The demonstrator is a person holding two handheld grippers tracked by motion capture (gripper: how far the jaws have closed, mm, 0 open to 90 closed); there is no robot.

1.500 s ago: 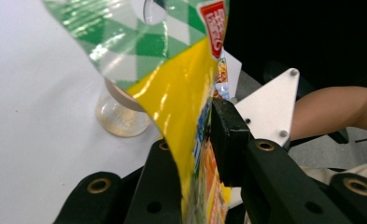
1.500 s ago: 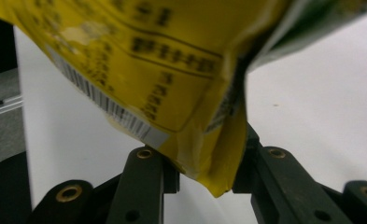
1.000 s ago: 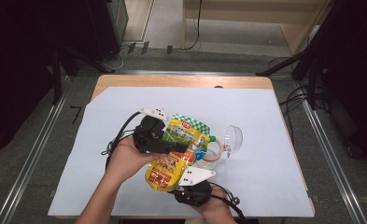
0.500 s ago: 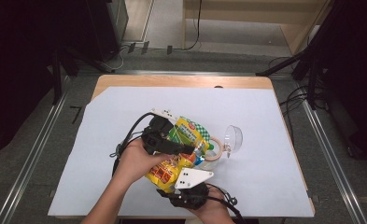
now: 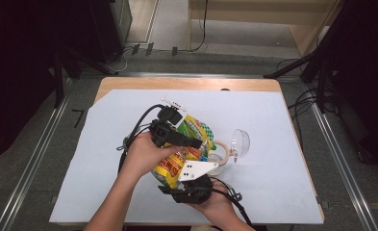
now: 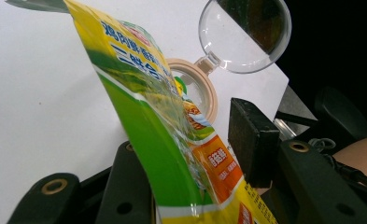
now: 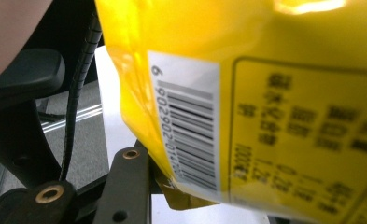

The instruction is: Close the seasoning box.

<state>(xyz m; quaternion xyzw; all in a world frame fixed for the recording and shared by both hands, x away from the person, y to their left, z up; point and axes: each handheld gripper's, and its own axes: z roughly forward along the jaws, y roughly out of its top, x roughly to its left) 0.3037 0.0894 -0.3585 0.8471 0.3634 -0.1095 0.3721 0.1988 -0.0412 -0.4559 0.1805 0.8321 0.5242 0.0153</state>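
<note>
Left gripper (image 5: 189,142): hovering over the upper end of the glossy yellow-and-green plastic food pouch (image 5: 184,149); its jaws have just been opening and then easing slightly back, and the pouch is standing between them with a gap showing at the right-hand pad (image 6: 251,140), so they are spread, not pinching.
Right gripper (image 5: 192,185): sitting below the pouch's lower end; its jaws have just been opening, the barcoded yellow back (image 7: 246,107) is lying across them, and I cannot tell whether the pads are pressing.
Pouch position: lying between the two grippers, above the white sheet (image 5: 283,144), partly over the clear round container with its beige ring (image 6: 204,88) and open transparent domed lid (image 6: 244,35), just beyond the left gripper's tips.
Handling, judged: light, soft, crinkly film; slippery; contents shifting, so it is likely sagging.
Where to grip, judged: the flat sealed edges or corners, not the bulging middle.
</note>
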